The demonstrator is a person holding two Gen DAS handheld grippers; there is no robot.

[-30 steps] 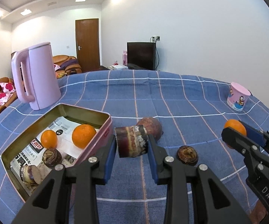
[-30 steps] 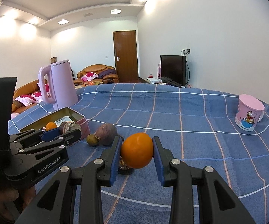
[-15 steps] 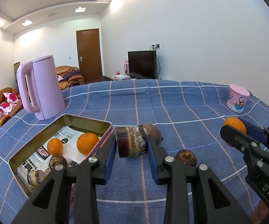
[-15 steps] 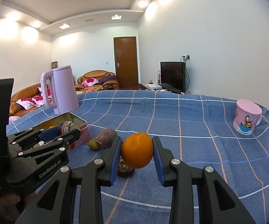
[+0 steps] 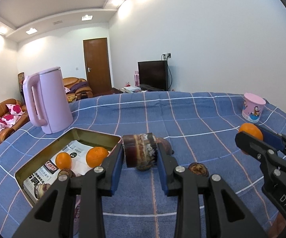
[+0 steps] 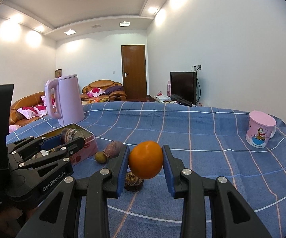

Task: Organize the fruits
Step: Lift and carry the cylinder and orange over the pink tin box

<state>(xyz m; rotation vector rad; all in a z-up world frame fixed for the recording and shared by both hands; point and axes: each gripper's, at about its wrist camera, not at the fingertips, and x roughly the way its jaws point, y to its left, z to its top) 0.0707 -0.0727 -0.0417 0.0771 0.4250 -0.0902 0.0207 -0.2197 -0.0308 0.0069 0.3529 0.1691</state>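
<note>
The left gripper is clamping its blue pads on a dark brown, banded chunk of fruit, holding it above the blue checked tablecloth, just past the right rim of the open metal tin. From that held fruit, the tin is lying at about eight o'clock; inside it two small oranges are sitting side by side on printed paper, with darker brown fruits at the near end, partly hidden behind the gripper's finger. A reddish-brown fruit is peeking out just behind the held piece, and a small brown wrinkled fruit is resting on the cloth at about four o'clock. The right gripper is squeezing an orange between its pads, keeping it clear of the cloth; directly beneath it a dark husked fruit is sitting on the cloth. At about ten o'clock from that orange, a purple-brown fruit and a small olive-coloured one are lying close beside the tin's pink wall. A pink kettle is standing beyond the tin at eleven o'clock, and a pink cartoon cup is standing well apart at two o'clock.
</note>
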